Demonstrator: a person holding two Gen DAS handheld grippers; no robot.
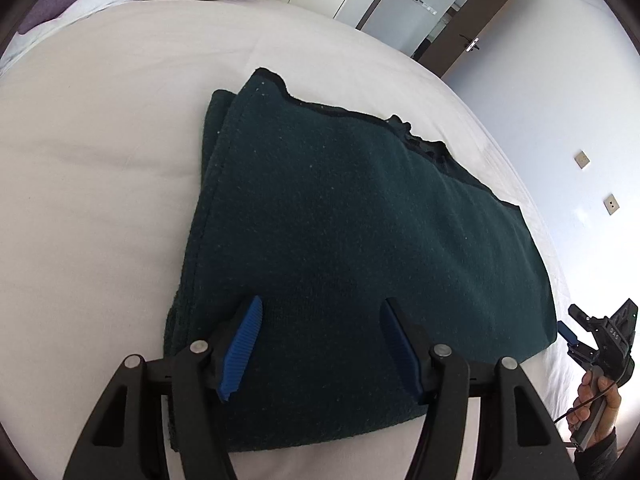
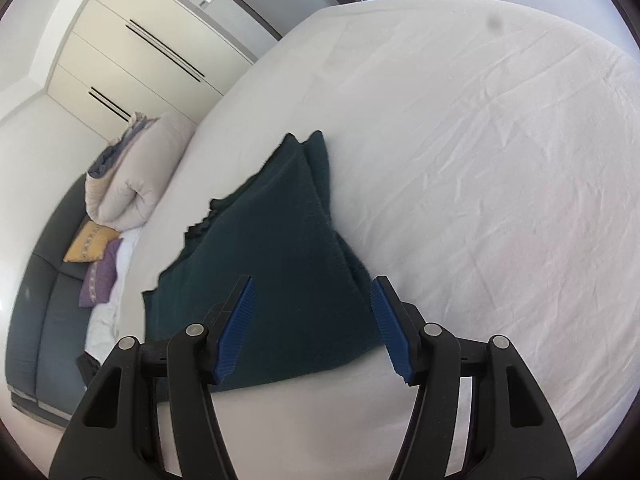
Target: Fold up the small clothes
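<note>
A dark green knitted garment point(image 1: 340, 220) lies folded in layers on the white bed sheet point(image 1: 100, 140). It also shows in the right wrist view point(image 2: 280, 264). My left gripper point(image 1: 320, 312) is open and empty, hovering over the garment's near edge. My right gripper point(image 2: 312, 288) is open and empty, over the garment's near corner. In the left wrist view the right gripper point(image 1: 576, 332) sits beside the garment's right corner, held by a hand point(image 1: 596, 412).
A rolled beige duvet point(image 2: 132, 176) and yellow point(image 2: 90, 244) and purple cushions point(image 2: 100, 280) lie at the bed's head beside a dark headboard point(image 2: 48, 280). Wardrobes point(image 2: 132, 48) and a brown door point(image 1: 476, 28) stand beyond the bed. The wrinkled sheet point(image 2: 500, 160) spreads to the right.
</note>
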